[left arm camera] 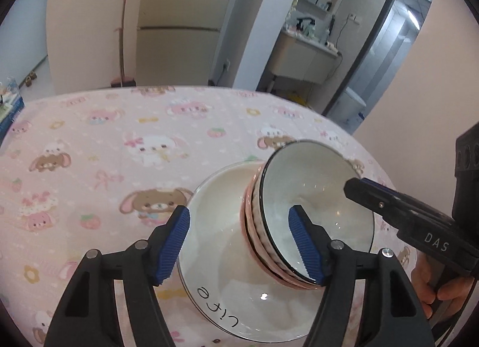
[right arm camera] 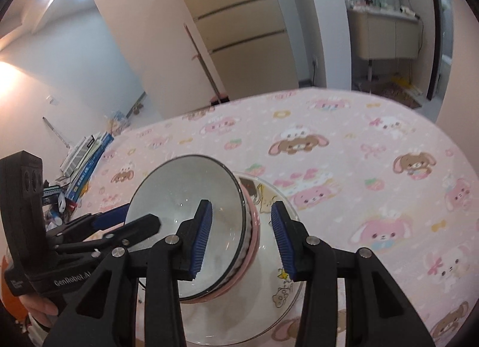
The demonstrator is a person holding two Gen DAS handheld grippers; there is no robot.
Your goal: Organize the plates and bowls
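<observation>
A stack of nested bowls [left arm camera: 260,236] sits inside a large white plate [left arm camera: 215,260] on a table covered by a pink cartoon-print tablecloth [left arm camera: 104,143]. The top bowl [left arm camera: 314,206] is white inside with a dark rim; the bowls beneath it show pink and patterned outer walls. In both wrist views the stack appears tilted. The plate bears the handwritten word "Life" [left arm camera: 217,306] near its close edge in the left wrist view, and cartoon figures [right arm camera: 283,287] on its rim in the right wrist view.

Left gripper [left arm camera: 239,245]: its jaws stand wide apart, straddling the plate and the stack. One blue pad [left arm camera: 175,245] lies over the plate's left rim, the other over the top bowl's interior. Neither pad presses on anything; nothing is held.

Right gripper [right arm camera: 242,239]: its jaws stand at a moderate gap around the rim of the bowl stack [right arm camera: 248,239], one blue pad [right arm camera: 202,239] inside the top bowl [right arm camera: 179,197], the other outside over the plate [right arm camera: 269,296]. A gap shows between each pad and the bowl wall; no firm grip is visible.

Each gripper appears in the other's view, the right gripper's black finger [left arm camera: 368,193] reaching over the bowl's rim. A hand [left arm camera: 431,278] grasps its handle.

Background: a beige refrigerator [left arm camera: 179,18] and a vanity cabinet [left arm camera: 302,59].
</observation>
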